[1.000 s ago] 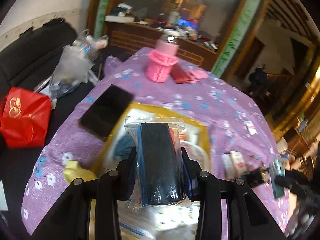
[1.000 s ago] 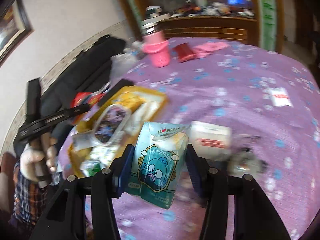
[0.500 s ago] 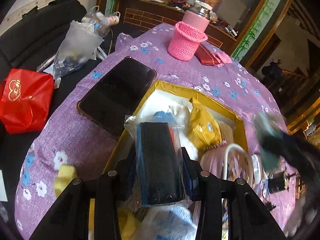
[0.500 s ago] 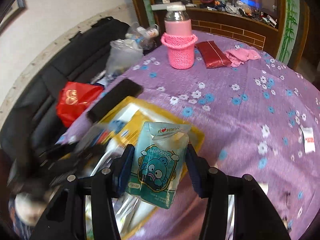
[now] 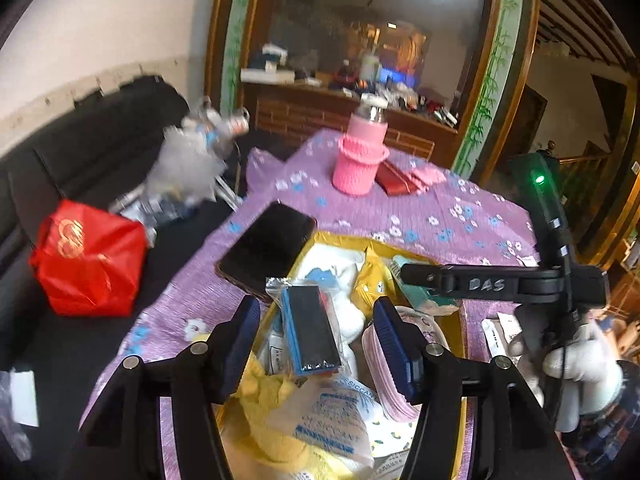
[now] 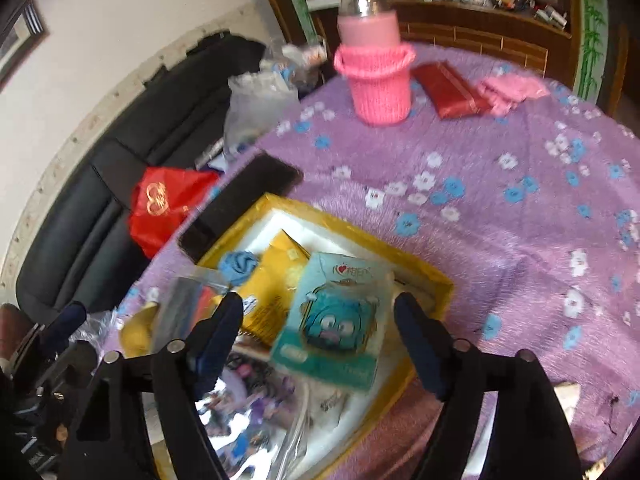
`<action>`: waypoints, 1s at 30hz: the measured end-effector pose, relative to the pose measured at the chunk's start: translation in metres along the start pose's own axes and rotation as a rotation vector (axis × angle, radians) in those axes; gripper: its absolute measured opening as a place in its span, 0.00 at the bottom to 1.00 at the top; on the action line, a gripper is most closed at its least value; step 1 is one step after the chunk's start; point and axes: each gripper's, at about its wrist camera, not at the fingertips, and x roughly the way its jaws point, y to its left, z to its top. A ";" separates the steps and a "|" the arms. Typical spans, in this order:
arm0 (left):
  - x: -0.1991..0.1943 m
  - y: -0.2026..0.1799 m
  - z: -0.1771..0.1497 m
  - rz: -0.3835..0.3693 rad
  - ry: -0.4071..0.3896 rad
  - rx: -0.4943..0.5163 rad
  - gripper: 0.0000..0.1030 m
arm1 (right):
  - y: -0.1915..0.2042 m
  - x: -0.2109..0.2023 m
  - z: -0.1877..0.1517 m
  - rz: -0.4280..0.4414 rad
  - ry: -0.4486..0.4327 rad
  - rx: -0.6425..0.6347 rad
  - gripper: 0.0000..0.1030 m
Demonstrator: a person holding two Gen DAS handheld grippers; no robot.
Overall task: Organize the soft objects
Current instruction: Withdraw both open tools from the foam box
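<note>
A yellow box (image 6: 436, 280) sits on the purple flowered tablecloth and holds several soft items. My left gripper (image 5: 316, 344) is open above it; a clear bag with a dark blue-edged pad (image 5: 310, 330) lies in the box between its fingers, free of them. My right gripper (image 6: 320, 344) is open too; the teal cartoon tissue pack (image 6: 336, 316) lies in the box between its fingers. The box (image 5: 344, 238) also holds a yellow pouch (image 6: 276, 280), a blue cloth (image 6: 239, 265) and a desiccant packet (image 5: 340, 412). The right gripper's arm (image 5: 500, 284) crosses the left wrist view.
A black phone (image 5: 268, 244) lies beside the box's far left corner. A pink knitted bottle holder (image 6: 378, 80), a red wallet (image 6: 450, 88) and a pink cloth (image 6: 512, 90) are at the table's far side. A red bag (image 5: 88, 268) sits on the black sofa.
Both grippers have opened over the box. The dark pad bag and the teal tissue pack were let go and now lie in the box.
</note>
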 end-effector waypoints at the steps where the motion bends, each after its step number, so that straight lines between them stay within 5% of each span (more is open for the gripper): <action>1: -0.006 -0.004 -0.002 0.017 -0.020 0.010 0.61 | 0.001 -0.008 -0.001 -0.001 -0.019 0.000 0.79; 12: -0.056 -0.053 -0.033 0.161 -0.142 0.125 0.61 | -0.021 -0.102 -0.068 0.031 -0.144 0.025 0.82; 30: -0.078 -0.138 -0.064 0.138 -0.159 0.231 0.61 | -0.113 -0.162 -0.165 -0.044 -0.204 0.139 0.84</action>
